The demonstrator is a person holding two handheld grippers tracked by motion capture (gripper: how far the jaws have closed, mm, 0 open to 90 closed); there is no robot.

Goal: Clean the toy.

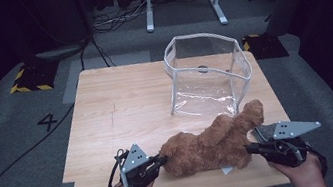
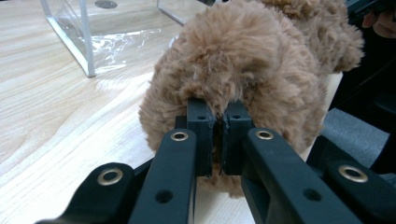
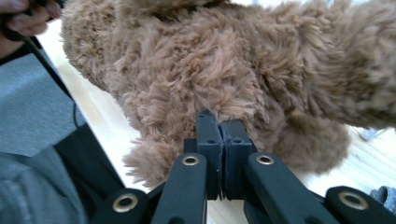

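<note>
Fur at the left end of the brown plush toy (image 1: 213, 144) is pinched by the closed left gripper (image 1: 163, 160); the right end is clamped by the right gripper (image 1: 249, 149). Just behind the toy, a clear open-topped bag (image 1: 207, 74) is seen standing on the wooden table (image 1: 117, 116).

Left of the plush toy (image 1: 215, 142) the worktop (image 1: 116, 111) lies bare, open for a hand-held gripper to pass. Just behind the plush toy stands the clear bag (image 1: 208, 74), upright and blocking that side. Only a narrow strip of worktop runs in front of the plush toy.
</note>
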